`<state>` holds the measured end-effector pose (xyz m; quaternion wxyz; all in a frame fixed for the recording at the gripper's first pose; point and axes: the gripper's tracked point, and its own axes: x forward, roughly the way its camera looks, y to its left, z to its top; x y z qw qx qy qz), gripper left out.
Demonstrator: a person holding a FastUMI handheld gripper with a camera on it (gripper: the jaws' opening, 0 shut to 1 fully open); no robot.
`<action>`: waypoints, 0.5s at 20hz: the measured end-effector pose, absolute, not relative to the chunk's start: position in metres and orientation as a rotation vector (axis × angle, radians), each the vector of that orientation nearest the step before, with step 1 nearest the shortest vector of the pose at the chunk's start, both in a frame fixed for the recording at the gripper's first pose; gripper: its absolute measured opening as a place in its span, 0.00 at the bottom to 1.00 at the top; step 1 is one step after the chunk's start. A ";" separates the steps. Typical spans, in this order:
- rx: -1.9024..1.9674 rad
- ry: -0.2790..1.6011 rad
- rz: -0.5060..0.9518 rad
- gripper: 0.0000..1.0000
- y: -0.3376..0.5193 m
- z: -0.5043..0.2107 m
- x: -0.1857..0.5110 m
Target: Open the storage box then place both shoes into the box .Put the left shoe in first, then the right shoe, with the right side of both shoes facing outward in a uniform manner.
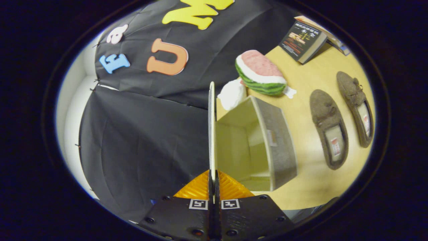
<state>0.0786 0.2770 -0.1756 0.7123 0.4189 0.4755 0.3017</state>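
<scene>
Gripping the thin cream lid (211, 127) of the grey felt storage box (267, 144) edge-on, the gripper (214, 187) has both fingers pressed flat against the panel, one on each side, with no gap showing between them. The lid stands raised, its long edge running straight away from the fingers toward the black cloth wall (143, 134). Beside it, the box's pale interior is exposed, the opening facing the camera and the grey outer wall turned toward the shoes. The box sits on a yellow wooden table (307, 83). Two brown fuzzy slipper shoes lie well apart from the box on the tabletop, parallel to each other, their long axes roughly aligned with the lid: the nearer shoe (329, 129) just beyond the box's grey wall, the farther shoe (356, 107) beside it, both with rounded toes pointing away from the gripper and open heels toward it. Beyond the box rest a plush watermelon slice (259, 72), a white crumpled object (232, 93) and a dark-covered book (302, 42) propped near the table's far end.
</scene>
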 end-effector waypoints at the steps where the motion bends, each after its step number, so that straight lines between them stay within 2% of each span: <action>1: 0.904 1.040 0.683 0.00 0.286 -0.167 0.079; 10: 0.795 1.034 0.782 0.00 0.389 -0.136 0.062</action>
